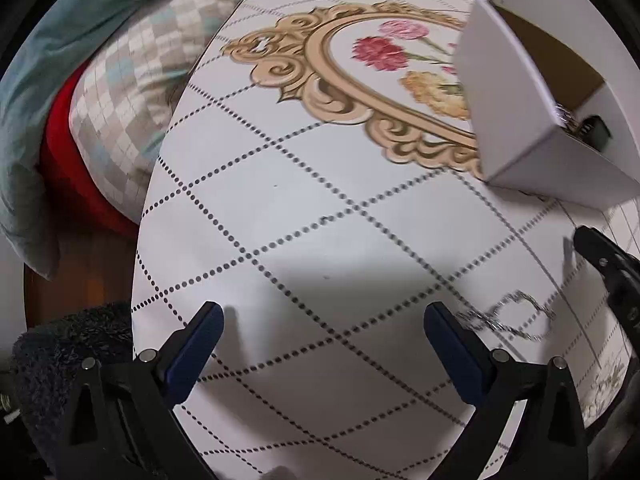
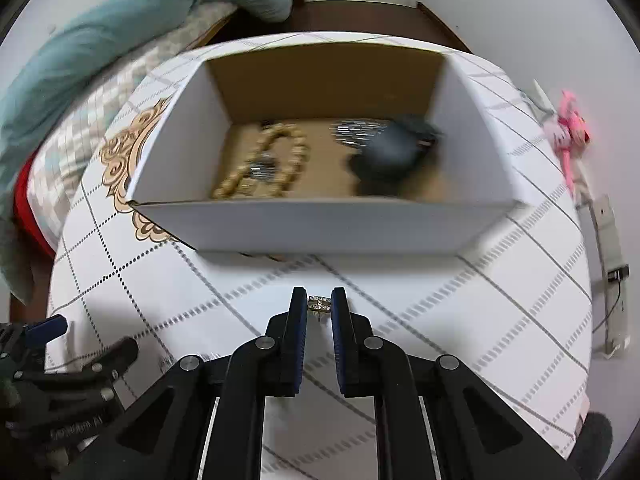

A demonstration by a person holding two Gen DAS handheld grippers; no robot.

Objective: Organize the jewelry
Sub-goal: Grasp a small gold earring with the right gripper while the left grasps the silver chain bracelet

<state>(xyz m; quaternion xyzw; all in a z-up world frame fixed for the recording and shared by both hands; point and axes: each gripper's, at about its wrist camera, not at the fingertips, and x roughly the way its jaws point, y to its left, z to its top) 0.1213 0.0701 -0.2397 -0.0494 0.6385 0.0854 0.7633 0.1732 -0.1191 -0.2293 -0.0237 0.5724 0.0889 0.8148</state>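
Right gripper (image 2: 319,304) clamped on a small rhinestone clasp (image 2: 319,303) before the white box (image 2: 320,224), left gripper (image 1: 324,320) spread wide above the bench (image 1: 300,208), silver chain (image 1: 516,318) beside it

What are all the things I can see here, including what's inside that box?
box: one, white outside, brown inside, on the table
beaded string: one, tan, inside the box at left
silver pieces: a small cluster, inside the box toward the back
dark round item: one, black, blurred, inside the box at right
chain: one, silver, loose on the table
sparkly piece: one, silver-gold, pinched in the right gripper
table: one, white with dotted lines and flowers
pink ornament: one, by the table's right edge
bedding: teal and checked, left
left gripper: black and blue, open
right gripper: black and blue, shut on the sparkly piece
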